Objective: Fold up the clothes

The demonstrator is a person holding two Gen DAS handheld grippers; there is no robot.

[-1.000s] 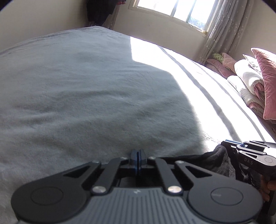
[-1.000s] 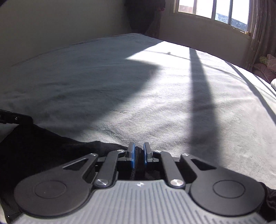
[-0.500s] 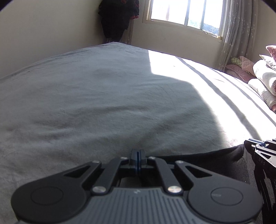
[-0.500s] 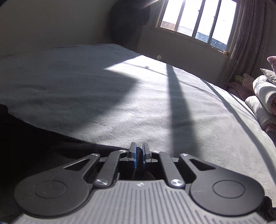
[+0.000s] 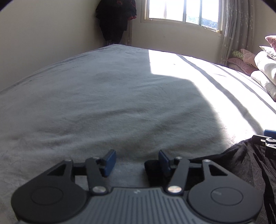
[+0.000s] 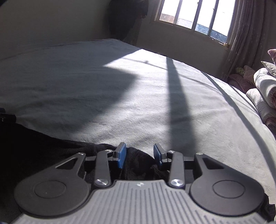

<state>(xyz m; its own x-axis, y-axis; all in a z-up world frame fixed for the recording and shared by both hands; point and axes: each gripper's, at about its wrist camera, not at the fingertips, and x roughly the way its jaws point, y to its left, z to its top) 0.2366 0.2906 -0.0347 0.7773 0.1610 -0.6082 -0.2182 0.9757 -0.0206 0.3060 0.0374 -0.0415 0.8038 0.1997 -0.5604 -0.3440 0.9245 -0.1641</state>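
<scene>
A dark, near-black garment lies on the grey bed cover at the near edge. My left gripper is open, its blue pads spread, with a corner of the garment under its right finger. The right gripper's tip shows at the far right of the left wrist view, over the cloth. In the right wrist view my right gripper is open too, and the garment lies loose between and below its fingers, stretching away to the left.
The grey bed cover spreads ahead, partly in sunlight from a window. Pillows and folded bedding are piled at the right. Dark clothes hang in the far corner by the wall.
Both grippers were shut on the garment's edge and have opened, letting it drop onto the bed. Both views have tilted upward, showing more of the wall and window.
</scene>
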